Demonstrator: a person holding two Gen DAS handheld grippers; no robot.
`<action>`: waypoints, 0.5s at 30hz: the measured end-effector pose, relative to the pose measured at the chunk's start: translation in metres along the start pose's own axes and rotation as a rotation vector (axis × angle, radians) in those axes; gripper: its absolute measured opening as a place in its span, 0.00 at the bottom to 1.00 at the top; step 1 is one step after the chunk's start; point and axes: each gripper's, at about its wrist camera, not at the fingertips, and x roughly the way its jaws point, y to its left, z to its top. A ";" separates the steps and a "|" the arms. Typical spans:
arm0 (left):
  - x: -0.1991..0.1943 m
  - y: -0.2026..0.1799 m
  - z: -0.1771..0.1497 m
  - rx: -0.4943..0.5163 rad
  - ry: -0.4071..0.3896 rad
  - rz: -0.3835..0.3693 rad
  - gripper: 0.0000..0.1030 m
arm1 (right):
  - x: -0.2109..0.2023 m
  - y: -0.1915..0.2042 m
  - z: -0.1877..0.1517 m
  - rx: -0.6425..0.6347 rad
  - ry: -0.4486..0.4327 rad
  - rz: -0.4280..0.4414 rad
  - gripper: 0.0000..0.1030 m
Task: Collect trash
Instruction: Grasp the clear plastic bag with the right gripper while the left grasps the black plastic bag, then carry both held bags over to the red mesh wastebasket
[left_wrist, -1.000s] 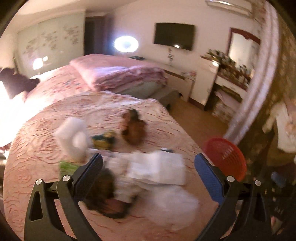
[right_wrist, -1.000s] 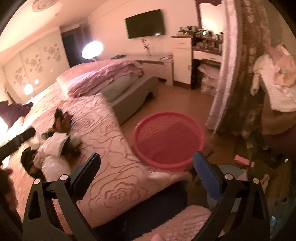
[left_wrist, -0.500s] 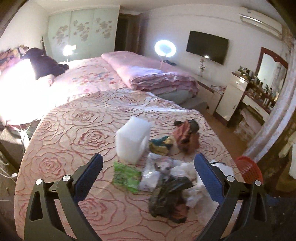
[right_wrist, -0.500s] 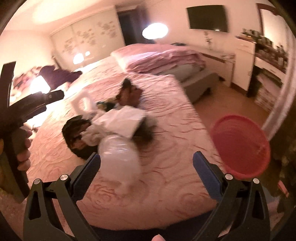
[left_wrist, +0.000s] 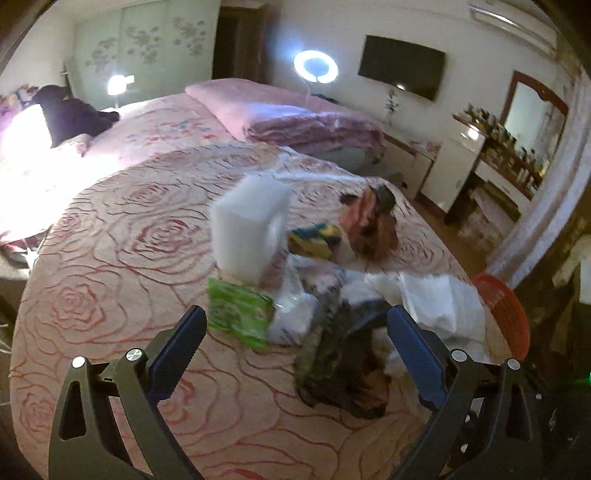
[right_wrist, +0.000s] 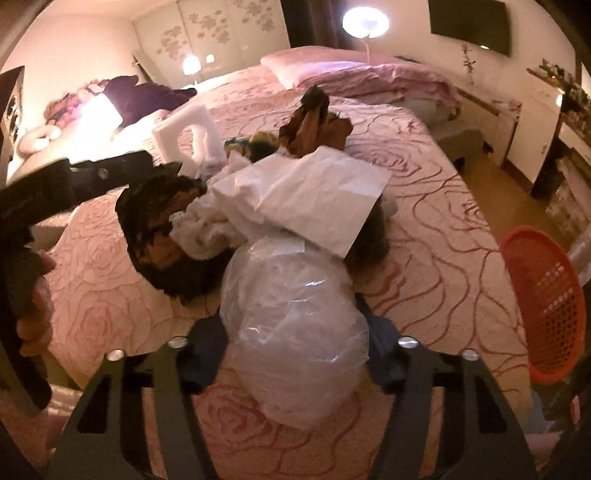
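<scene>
A heap of trash lies on the rose-patterned bed. In the right wrist view a crumpled clear plastic bag fills the gap of my right gripper. Its jaws are closing and both pads touch the bag's sides. Behind the bag lie a white paper bag and a dark wrapper. My left gripper hangs open above the heap, over the dark wrapper and beside a green packet. Nothing is between its fingers.
A white foam block, a yellow-green wrapper and a brown crumpled wrapper lie farther back. A red mesh basket stands on the floor off the bed's right edge. A hand holds the left gripper at the left. Folded pink bedding lies behind.
The right gripper swung from the red basket over to the heap, came down on the clear plastic bag and narrowed around it. The left gripper moved closer to the heap, still open.
</scene>
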 end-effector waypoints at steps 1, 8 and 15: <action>0.002 -0.003 -0.002 0.010 0.007 -0.005 0.88 | -0.001 -0.001 0.000 -0.005 -0.003 0.000 0.50; 0.022 -0.008 -0.016 0.015 0.093 -0.059 0.39 | -0.009 -0.003 -0.008 0.016 -0.006 0.028 0.44; 0.002 -0.010 -0.012 0.031 0.042 -0.065 0.33 | -0.025 -0.001 -0.008 0.019 -0.040 0.053 0.42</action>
